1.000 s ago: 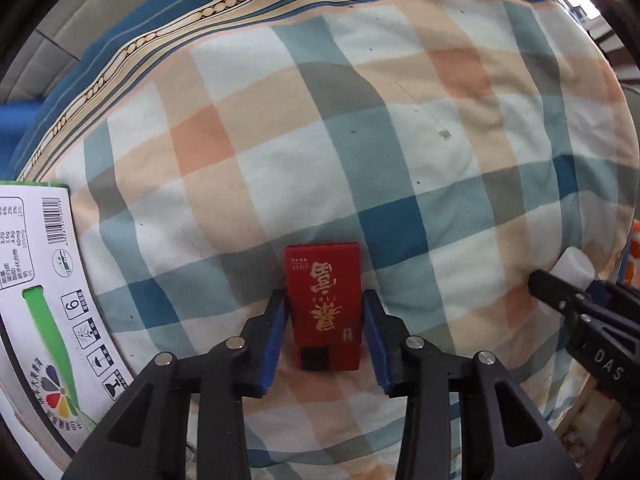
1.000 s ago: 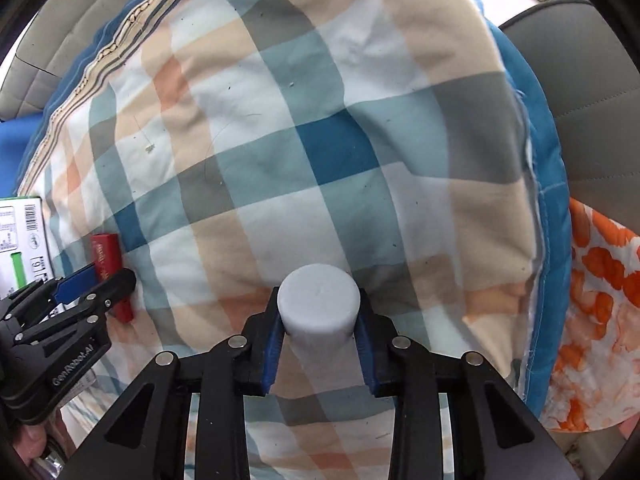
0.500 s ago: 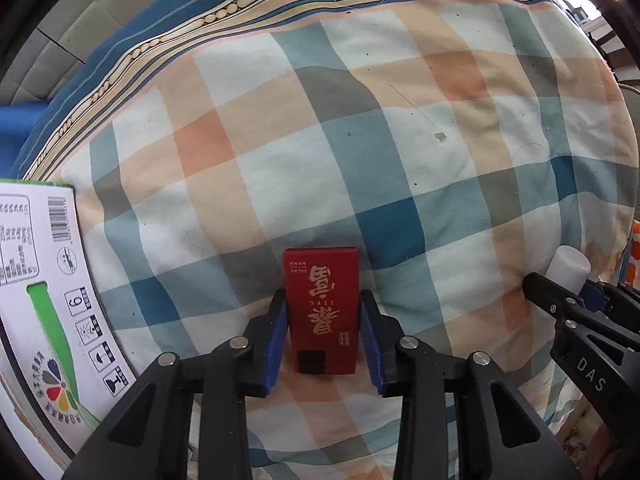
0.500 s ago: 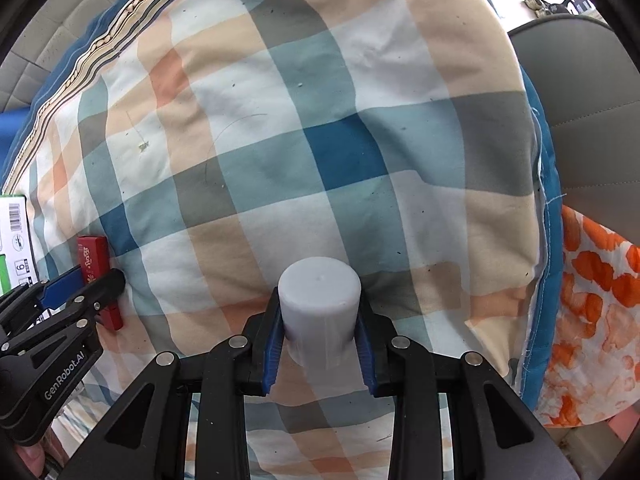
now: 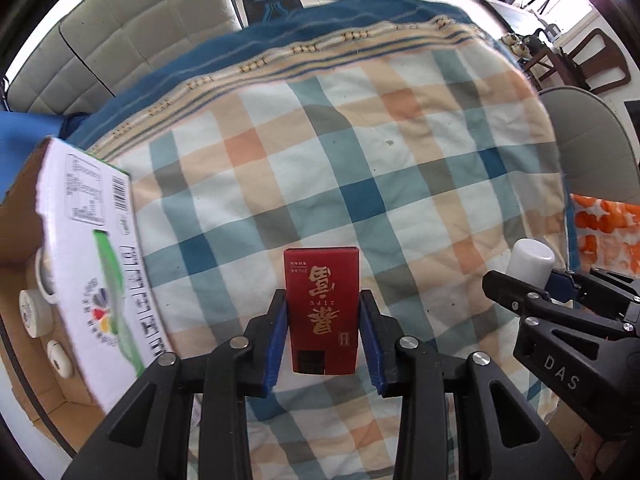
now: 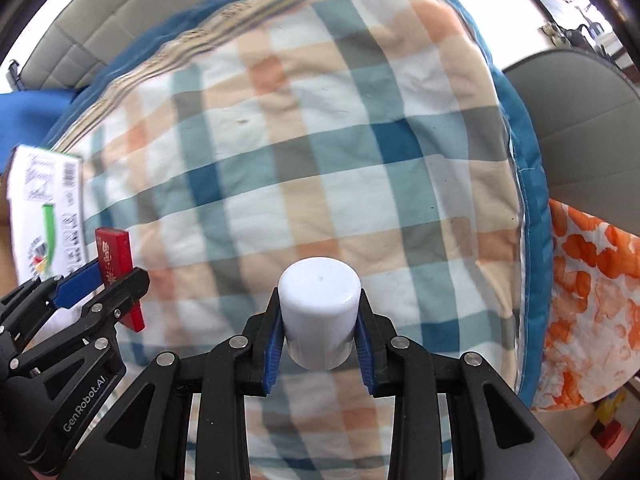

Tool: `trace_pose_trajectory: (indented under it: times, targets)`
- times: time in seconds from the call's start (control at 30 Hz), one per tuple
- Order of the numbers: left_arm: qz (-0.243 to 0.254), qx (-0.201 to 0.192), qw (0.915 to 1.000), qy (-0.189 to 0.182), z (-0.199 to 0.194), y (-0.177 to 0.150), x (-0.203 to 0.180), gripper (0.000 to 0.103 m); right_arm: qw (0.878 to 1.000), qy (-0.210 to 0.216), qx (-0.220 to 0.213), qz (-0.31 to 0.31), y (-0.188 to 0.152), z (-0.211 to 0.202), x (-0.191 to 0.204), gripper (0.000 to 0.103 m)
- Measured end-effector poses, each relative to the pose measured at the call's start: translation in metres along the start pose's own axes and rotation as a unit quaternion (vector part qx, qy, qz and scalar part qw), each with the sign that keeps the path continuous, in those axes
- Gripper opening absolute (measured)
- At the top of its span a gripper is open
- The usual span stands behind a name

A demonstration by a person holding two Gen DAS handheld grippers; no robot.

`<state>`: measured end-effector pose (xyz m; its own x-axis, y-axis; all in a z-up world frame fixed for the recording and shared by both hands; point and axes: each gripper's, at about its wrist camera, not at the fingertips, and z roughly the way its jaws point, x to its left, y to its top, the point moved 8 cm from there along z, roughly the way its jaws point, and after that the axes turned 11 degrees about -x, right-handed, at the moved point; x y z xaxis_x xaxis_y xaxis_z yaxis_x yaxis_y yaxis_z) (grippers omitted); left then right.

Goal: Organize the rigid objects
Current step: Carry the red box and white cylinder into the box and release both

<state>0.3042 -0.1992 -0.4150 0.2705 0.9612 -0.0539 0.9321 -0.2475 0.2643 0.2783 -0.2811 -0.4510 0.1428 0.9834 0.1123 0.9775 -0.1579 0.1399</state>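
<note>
Three white rolls (image 5: 34, 312) in cardboard box (image 5: 92, 264), tongs loaded

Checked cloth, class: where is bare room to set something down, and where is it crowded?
The checked cloth lies bare from the striped border down to the red box in the left gripper. It is crowded inside the cardboard box at left, and at right around the white cylinder in the right gripper.
</note>
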Motion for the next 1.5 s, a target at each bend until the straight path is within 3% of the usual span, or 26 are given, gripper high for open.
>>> trace_pose_trajectory:
  times: [0.27, 0.53, 0.9, 1.27, 1.5]
  targets:
    - [-0.009, -0.057, 0.9983, -0.010, -0.065, 0.005, 0.023, 0.031, 0.999, 0.020, -0.039, -0.019, -0.002, -0.051, 0.039, 0.033]
    - [-0.024, -0.100, 0.9945, -0.019, -0.118, -0.006, 0.055, 0.031, 0.995, 0.040, -0.087, -0.029, 0.000, -0.112, 0.048, 0.033]
    - [-0.074, -0.145, 0.9866, -0.003, -0.178, -0.031, 0.143, 0.031, 0.987, 0.078, -0.113, -0.086, -0.016, -0.153, 0.158, 0.033]
    - [-0.123, -0.142, 0.9818, 0.023, -0.186, -0.073, 0.238, 0.031, 0.982, 0.093, -0.101, -0.132, -0.041, -0.145, 0.267, 0.033]
    - [-0.142, -0.124, 0.9816, 0.026, -0.170, -0.092, 0.274, 0.031, 0.981, 0.094, -0.080, -0.146, -0.054, -0.116, 0.306, 0.033]
